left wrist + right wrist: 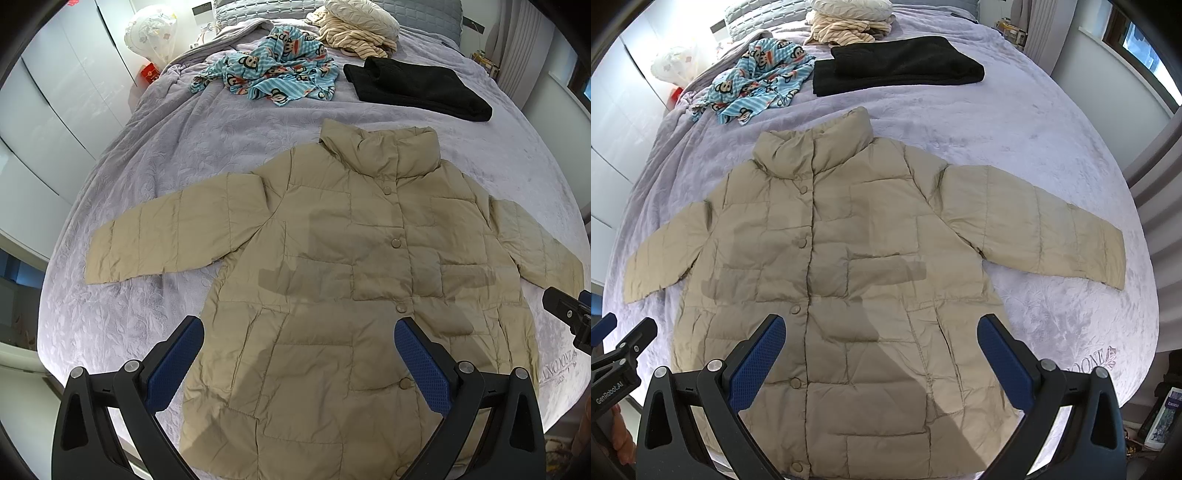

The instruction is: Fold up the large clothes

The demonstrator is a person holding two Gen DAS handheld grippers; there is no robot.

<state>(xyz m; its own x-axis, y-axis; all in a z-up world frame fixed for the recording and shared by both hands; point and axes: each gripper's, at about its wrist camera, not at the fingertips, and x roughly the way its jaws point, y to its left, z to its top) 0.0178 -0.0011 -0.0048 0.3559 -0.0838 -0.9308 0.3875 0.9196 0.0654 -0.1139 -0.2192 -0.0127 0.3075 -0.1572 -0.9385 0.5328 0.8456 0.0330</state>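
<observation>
**Operator:** Jaws status, both units?

**Inspector:** Both sets stand wide apart and hold nothing. The left gripper (pixel 299 339) hangs above the lower half of the jacket, blue pads facing inward. The right gripper (pixel 881 336) hangs likewise above the lower half, a little further toward the jacket's other side. Neither touches the fabric.

**Operator:** Position of the garment?

**Inspector:** The beige quilted jacket (pixel 343 266) lies flat, front side up, on the bed (pixel 177 147), which is covered by a lilac textured blanket. Collar points toward the head of the bed; hem lies at the near edge. Front placket is closed, with a row of round snap buttons (pixel 396 242) running down the centre. Both sleeves are spread outward and angled slightly toward the hem. Shadows of the grippers fall across the chest panel.

**Operator:** Cross-view check?

**Inspector:** In the right wrist view, the left gripper shows at the lower left edge, beside the sleeve cuff on that side. In the left wrist view, part of the right gripper shows at the right edge, near the other cuff.

**Operator:** Surrounding items?

**Inspector:** Beyond the collar, well apart from the jacket: a folded black garment (pixel 417 88), a crumpled blue monkey-print cloth (pixel 269 74) beside it, and a heap of cream striped clothing (pixel 354 33) near the grey pillow (pixel 243 11). White wardrobe doors (pixel 55 110) stand along one side of the bed.
</observation>
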